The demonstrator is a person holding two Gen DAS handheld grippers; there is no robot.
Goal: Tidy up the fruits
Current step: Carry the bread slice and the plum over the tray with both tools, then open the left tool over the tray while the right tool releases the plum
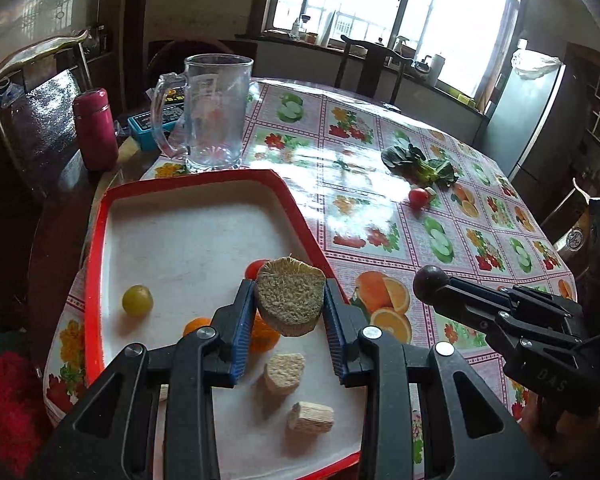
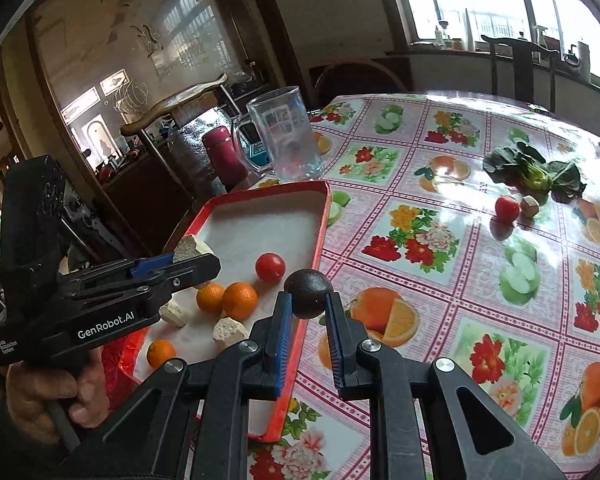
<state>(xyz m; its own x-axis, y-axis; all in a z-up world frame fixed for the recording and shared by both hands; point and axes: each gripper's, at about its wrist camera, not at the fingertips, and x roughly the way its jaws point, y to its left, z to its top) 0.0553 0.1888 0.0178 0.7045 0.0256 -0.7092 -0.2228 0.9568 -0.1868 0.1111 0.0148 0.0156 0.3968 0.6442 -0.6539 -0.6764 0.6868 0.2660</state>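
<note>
Two grippers, both tilted down. My left gripper pinches a cut corn chunk over the red tray, center-bottom of pic. My right gripper squeezes a dark round fruit by the tray's rt edge.

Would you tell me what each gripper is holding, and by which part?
Left gripper: a pale cut chunk, pinched at its two sides. Right gripper: a dark round fruit, clamped across its middle.

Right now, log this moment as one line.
left gripper: shut on sugarcane chunk | right gripper: shut on dark plum | both near red tray
</note>
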